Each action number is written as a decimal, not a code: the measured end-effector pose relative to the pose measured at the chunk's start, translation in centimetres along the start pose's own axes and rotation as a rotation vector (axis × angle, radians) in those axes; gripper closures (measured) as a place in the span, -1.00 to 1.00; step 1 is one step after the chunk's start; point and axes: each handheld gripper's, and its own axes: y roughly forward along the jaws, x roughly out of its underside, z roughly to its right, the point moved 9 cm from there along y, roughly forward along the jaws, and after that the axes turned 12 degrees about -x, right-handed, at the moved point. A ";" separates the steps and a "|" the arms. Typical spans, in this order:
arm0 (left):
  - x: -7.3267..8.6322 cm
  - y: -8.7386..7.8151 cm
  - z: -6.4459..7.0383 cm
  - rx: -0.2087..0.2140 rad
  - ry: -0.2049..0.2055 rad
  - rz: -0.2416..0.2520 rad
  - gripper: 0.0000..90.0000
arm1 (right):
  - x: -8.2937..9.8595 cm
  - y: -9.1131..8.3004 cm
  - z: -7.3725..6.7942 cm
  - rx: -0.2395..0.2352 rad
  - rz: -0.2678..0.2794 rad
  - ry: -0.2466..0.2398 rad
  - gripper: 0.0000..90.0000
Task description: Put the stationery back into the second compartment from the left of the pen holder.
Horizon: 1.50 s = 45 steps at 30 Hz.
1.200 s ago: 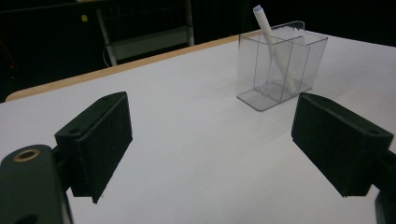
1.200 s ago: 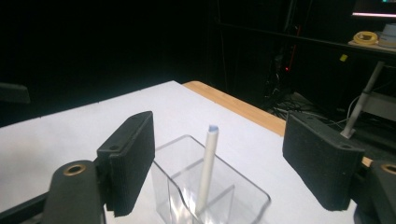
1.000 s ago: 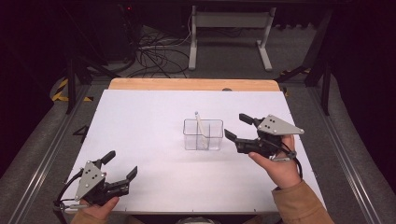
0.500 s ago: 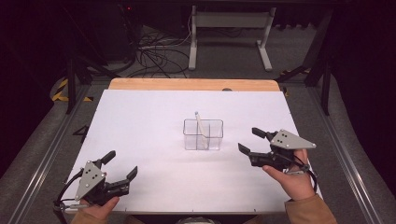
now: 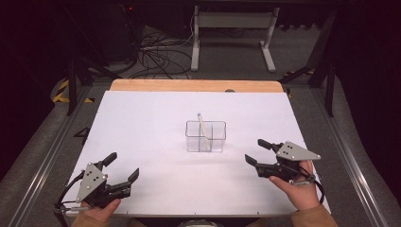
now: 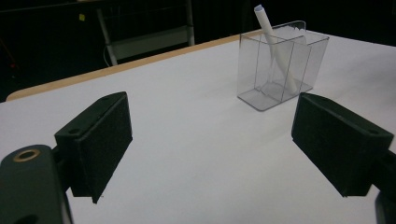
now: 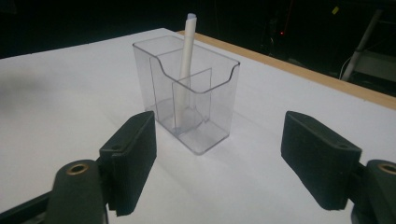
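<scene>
Right gripper [image 5: 259, 152] is released, jaws wide apart and holding nothing, low over the desk [image 5: 142, 123] just right of the clear holder [image 5: 205, 136]. Left gripper [image 5: 124, 166] is likewise released and empty, near the front left corner, well apart from the holder. A white pen [image 5: 203, 128] stands tilted inside the holder, mid-desk.

It looked like a lab or test room: a white-topped table [image 5: 142, 142] stood between metal rails [image 5: 42, 161] on grey carpet, with loose cables [image 5: 156, 54] and a desk frame [image 5: 231, 28] in the dark behind it.
</scene>
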 end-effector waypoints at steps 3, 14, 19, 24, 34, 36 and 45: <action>0.0 0.1 0.0 0.001 0.001 -0.001 -0.71 | 1.0 0.0 -0.2 -0.008 -0.001 0.004 -0.39; 0.1 0.1 0.1 0.002 0.005 -0.002 -0.71 | 4.2 0.1 -0.8 -0.013 -0.060 0.054 -0.41; 0.3 0.3 -0.2 -0.005 0.015 -0.003 -0.71 | 5.1 0.1 -0.9 -0.005 -0.070 0.067 -0.42; 0.5 0.4 -0.4 -0.011 0.020 -0.001 -0.71 | 5.7 -0.1 -1.0 0.003 -0.080 0.090 -0.43; 1.0 0.7 -0.7 -0.014 0.034 -0.008 -0.71 | 6.6 0.0 -0.9 0.003 -0.071 0.124 -0.44; 1.0 0.8 -0.7 -0.009 0.027 -0.010 -0.71 | 6.6 0.0 -0.9 0.002 -0.069 0.123 -0.44; 1.0 0.7 -0.5 -0.002 0.028 -0.008 -0.71 | 6.6 0.0 -0.9 0.001 -0.069 0.120 -0.44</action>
